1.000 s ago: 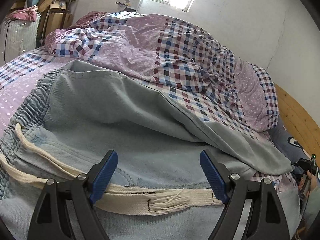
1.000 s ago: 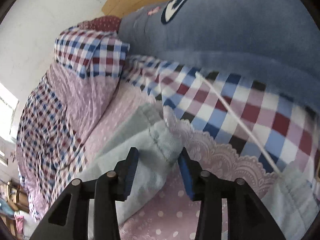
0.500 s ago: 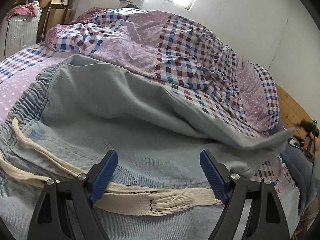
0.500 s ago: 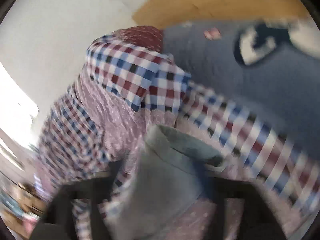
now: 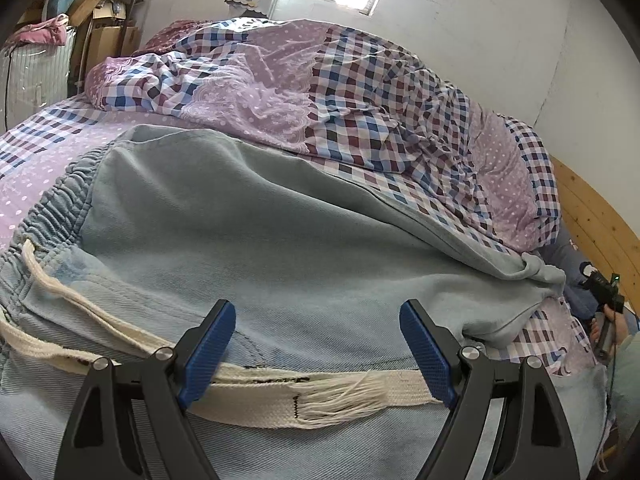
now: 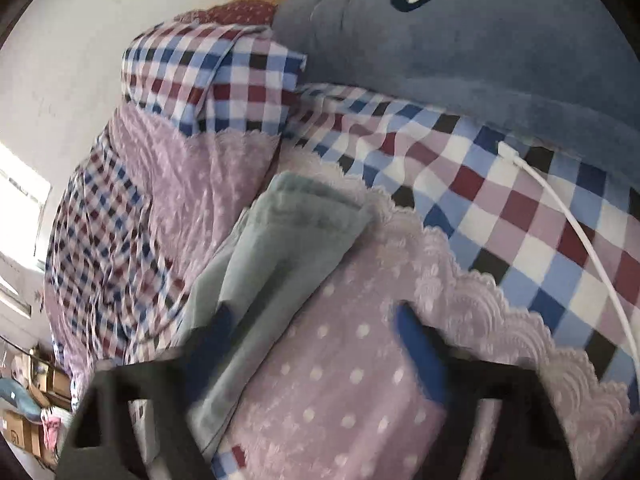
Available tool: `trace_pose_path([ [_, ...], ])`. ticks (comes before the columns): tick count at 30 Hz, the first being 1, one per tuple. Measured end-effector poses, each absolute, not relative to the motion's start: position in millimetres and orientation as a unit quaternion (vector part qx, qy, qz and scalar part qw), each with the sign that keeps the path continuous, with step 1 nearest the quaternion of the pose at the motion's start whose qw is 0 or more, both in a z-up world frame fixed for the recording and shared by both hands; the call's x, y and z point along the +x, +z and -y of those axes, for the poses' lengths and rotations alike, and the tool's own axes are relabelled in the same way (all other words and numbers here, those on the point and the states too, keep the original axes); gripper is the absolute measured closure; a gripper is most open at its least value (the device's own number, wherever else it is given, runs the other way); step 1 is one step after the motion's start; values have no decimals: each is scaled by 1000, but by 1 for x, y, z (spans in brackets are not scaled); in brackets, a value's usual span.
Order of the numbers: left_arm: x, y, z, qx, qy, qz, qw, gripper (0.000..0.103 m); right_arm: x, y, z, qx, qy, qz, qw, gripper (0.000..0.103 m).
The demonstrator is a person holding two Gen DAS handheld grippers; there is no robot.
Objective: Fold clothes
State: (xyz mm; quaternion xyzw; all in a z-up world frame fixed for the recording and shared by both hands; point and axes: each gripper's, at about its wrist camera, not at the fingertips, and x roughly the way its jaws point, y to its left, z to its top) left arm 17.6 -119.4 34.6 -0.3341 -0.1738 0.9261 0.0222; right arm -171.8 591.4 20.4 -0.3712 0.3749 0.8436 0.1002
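Denim trousers lie soft beneath left claw, spread; right claw closing, empty.

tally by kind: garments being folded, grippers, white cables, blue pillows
Light blue trousers: 1
Grippers: 2, left gripper and right gripper
White cable: 1
Blue pillow: 1
Total: 5
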Motion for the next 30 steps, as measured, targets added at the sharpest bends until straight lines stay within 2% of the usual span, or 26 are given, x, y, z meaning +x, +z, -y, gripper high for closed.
trace_pose_path([
  [1,17,34,120,-335,926,174,23,16,-176,16,-593,-373,843,-373,103,45],
  [3,17,34,120,-335,925,175,23,16,-186,7,-596,-380,842,-368,106,52],
  [10,16,30,121,-340,923,180,27,16,-220,-9,-609,-359,848,-368,128,51],
  [13,17,29,123,-340,921,185,29,16,-235,-7,-606,-359,860,-340,124,53],
  [14,17,29,123,-341,921,187,29,16,-239,-7,-603,-366,863,-327,121,57],
  [16,17,28,123,-341,920,188,29,16,-246,-3,-596,-381,868,-293,125,93],
  [20,17,28,124,-343,919,191,28,16,-233,32,-584,-360,880,-263,162,96],
  [25,17,29,125,-343,919,193,28,16,-199,82,-593,-347,867,-320,162,98],
  [30,17,31,126,-344,917,198,28,16,-169,85,-606,-382,843,-328,187,98],
])
